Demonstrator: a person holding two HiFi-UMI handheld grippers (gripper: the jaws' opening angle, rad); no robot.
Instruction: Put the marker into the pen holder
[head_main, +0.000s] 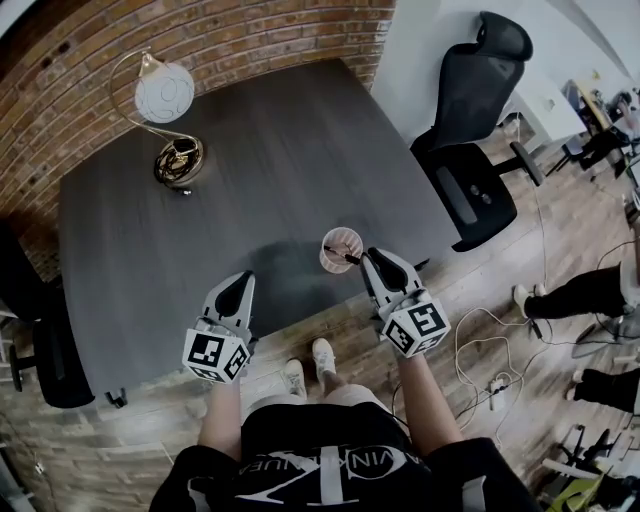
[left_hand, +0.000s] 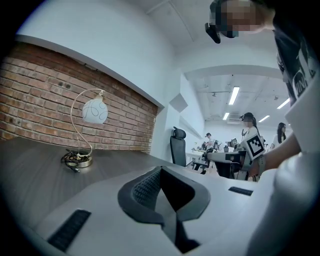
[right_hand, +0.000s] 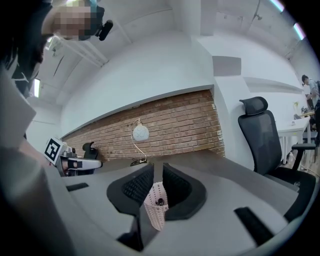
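Right gripper released, jaws slightly apart; marker in pen holder just ahead.

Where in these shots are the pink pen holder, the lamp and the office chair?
pen holder (head_main: 335, 264), head view, its pink mesh wall.
lamp (head_main: 164, 92), head view, its white globe shade.
office chair (head_main: 475, 95), head view, its dark backrest.
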